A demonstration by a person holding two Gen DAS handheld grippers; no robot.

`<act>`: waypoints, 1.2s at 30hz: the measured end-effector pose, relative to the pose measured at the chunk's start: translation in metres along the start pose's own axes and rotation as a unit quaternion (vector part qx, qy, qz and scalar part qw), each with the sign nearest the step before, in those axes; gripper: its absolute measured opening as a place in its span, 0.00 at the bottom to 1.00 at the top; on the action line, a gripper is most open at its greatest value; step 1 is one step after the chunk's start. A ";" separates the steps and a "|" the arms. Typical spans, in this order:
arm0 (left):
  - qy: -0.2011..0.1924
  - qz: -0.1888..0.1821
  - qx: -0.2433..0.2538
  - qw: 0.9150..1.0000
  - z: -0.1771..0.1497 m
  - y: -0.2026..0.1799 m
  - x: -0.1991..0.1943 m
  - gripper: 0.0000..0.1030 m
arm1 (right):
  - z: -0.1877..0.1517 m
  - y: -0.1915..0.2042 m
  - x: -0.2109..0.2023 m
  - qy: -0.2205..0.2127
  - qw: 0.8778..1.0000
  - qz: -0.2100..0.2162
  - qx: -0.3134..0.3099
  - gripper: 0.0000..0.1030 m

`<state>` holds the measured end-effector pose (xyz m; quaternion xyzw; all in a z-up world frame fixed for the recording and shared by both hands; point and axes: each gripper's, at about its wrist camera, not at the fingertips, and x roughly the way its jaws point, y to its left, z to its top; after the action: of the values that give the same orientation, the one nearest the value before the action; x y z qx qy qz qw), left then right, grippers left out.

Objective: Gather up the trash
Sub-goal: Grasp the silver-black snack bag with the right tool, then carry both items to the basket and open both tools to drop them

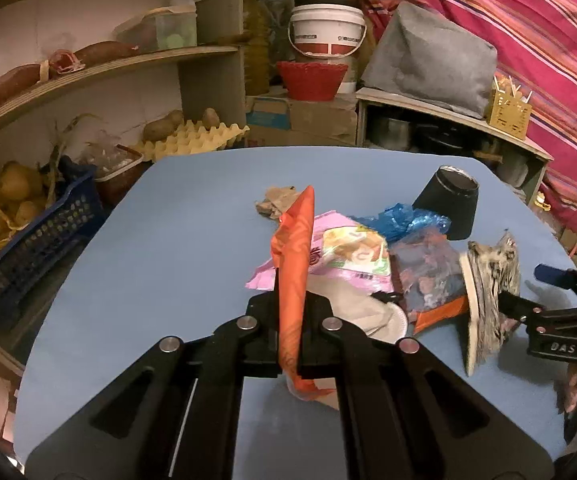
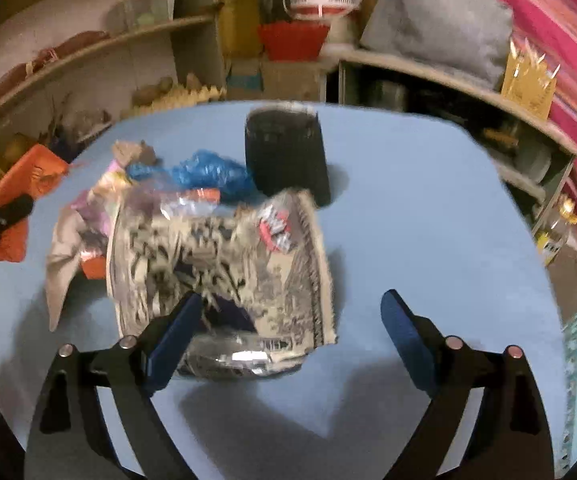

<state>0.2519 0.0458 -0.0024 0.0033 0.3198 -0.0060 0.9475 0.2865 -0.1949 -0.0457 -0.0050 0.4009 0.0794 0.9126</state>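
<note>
Left claw (image 1: 292, 320) clamped fully shut on orange wrapper (image 1: 294, 264), pinched mid-length; wrapper stands up out of the pads, lower tail curling below. Judged thin film: near weightless, limp, slick, so a flat pinch across a fold should hold. Rest of trash heaped mid-counter (image 1: 148, 248): pink packet (image 1: 340, 256), blue plastic bag (image 1: 404, 220), clear snack bag (image 1: 428, 276), all likely soft and crinkly. Black cup (image 1: 452, 200) upright behind heap, rigid. Right claw (image 2: 292, 320) spread wide, gripping nothing; patterned foil bag (image 2: 224, 276) sits between the blue pads, left pad at or against its edge, right pad well clear. Bag probably light, springy, slippery; best taken across a flattened edge.
</note>
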 end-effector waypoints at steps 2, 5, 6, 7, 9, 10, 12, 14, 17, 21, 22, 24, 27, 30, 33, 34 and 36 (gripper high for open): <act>0.002 0.004 -0.002 1.000 0.000 0.005 0.001 0.02 | 0.001 -0.002 0.008 0.014 1.000 0.020 0.008 0.62; 0.005 0.007 -0.008 1.000 0.000 0.010 0.003 0.02 | 0.000 -0.004 0.010 0.017 0.999 0.029 0.013 0.33; 0.005 0.008 -0.008 1.000 0.000 0.011 0.003 0.02 | 0.000 -0.005 0.010 0.016 0.999 0.032 0.015 0.23; 0.004 0.009 -0.008 1.000 0.000 0.011 0.003 0.02 | 0.000 -0.006 0.009 0.016 0.999 0.030 0.015 0.20; 0.002 0.011 -0.006 1.000 0.001 0.010 0.002 0.02 | -0.001 -0.008 0.005 0.007 0.999 0.026 0.018 0.13; 0.000 0.012 -0.005 1.000 0.001 0.010 0.001 0.02 | -0.001 -0.009 0.003 0.003 1.000 0.023 0.017 0.11; -0.002 0.012 -0.003 1.000 0.001 0.008 0.000 0.02 | -0.003 -0.011 -0.005 -0.008 1.000 0.018 0.011 0.09; -0.006 0.013 -0.001 1.000 0.001 0.006 -0.003 0.02 | -0.003 -0.017 -0.017 -0.019 1.000 0.015 0.013 0.09; -0.012 0.012 0.003 1.000 0.002 0.001 -0.007 0.02 | -0.002 -0.033 -0.039 -0.037 0.999 0.016 0.029 0.09; -0.014 0.005 0.003 1.000 0.001 -0.009 -0.013 0.02 | -0.005 -0.065 -0.065 -0.060 0.996 0.015 0.058 0.09; -0.015 0.004 0.006 1.000 0.002 -0.014 -0.014 0.02 | -0.006 -0.070 -0.069 -0.062 0.996 0.013 0.062 0.09; -0.019 0.003 0.012 1.000 0.003 -0.025 -0.019 0.02 | -0.011 -0.087 -0.079 -0.071 0.995 0.006 0.075 0.09; -0.027 -0.006 0.020 0.999 0.008 -0.046 -0.026 0.02 | -0.017 -0.109 -0.090 -0.081 0.992 -0.001 0.093 0.09; -0.032 -0.017 0.030 0.999 0.011 -0.072 -0.032 0.02 | -0.025 -0.135 -0.102 -0.091 0.990 -0.017 0.108 0.09; -0.034 -0.032 0.038 0.998 0.014 -0.102 -0.036 0.02 | -0.033 -0.167 -0.118 -0.104 0.986 -0.032 0.129 0.09; -0.035 -0.037 0.044 0.998 0.015 -0.115 -0.037 0.02 | -0.037 -0.178 -0.123 -0.108 0.984 -0.038 0.138 0.09; -0.037 -0.049 0.055 0.997 0.017 -0.140 -0.038 0.02 | -0.043 -0.197 -0.132 -0.113 0.980 -0.048 0.155 0.09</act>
<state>0.2299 -0.0936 0.0342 0.0400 0.2836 -0.0699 0.9555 0.1963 -0.4108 0.0109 0.1265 0.3017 -0.0272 0.9446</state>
